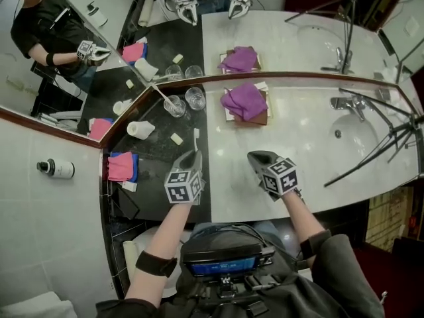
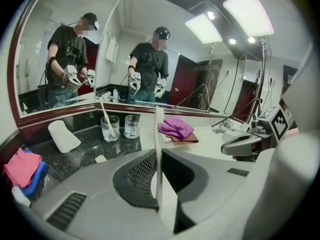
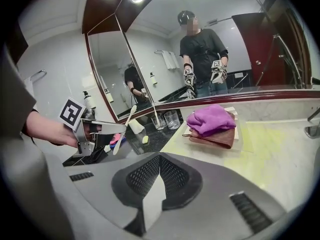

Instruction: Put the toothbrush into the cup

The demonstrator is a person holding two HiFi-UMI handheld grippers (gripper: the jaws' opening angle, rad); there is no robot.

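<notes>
Toothbrush [image 2: 159, 121], white, pinched between left gripper [image 2: 158, 156] jaws; right gripper [image 3: 159, 160] jaws pressed together, empty.

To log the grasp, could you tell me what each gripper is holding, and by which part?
The left gripper grips the white toothbrush around its middle; the right gripper is shut and empty.

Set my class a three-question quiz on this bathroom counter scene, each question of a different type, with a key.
1. True or false: the left gripper is shut on a toothbrush.
2. The purple cloth lies over: A the dark counter; B the white counter; C the sink.
3. Fill in: ___ glasses stand by the mirror.
Key: 1 true; 2 B; 3 two.
</notes>
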